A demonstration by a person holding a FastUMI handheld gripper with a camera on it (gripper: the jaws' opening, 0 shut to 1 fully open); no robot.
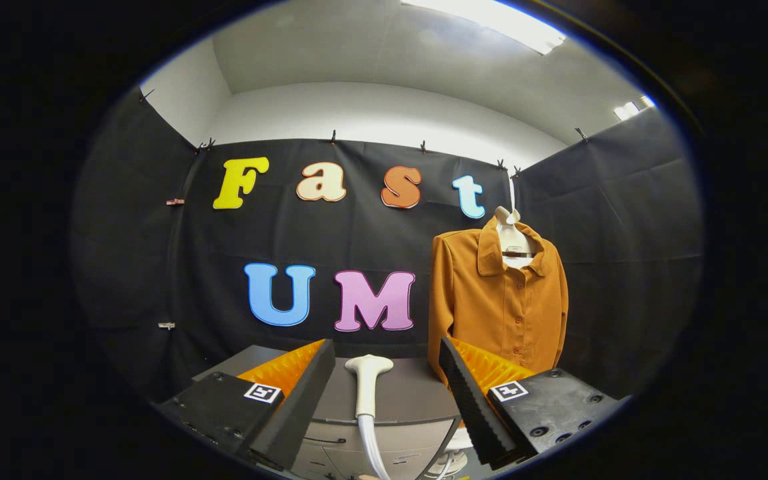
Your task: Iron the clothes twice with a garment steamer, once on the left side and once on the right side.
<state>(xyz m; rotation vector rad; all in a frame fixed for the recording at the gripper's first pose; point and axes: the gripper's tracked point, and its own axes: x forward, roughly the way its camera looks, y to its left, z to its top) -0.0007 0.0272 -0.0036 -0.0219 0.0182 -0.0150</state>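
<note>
Fingers spread, the gripper frames the steamer standing between them on a grey unit; the shirt hangs beyond the right finger. An off-centre grab could tip the steamer

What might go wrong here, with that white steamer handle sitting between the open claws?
The gripper is open around the steamer handle, not yet pressing it, so an off-centre squeeze could let it slip. The hose below might snag or tug. The orange shirt hangs freely on a hanger and may swing away when pressed.
</note>
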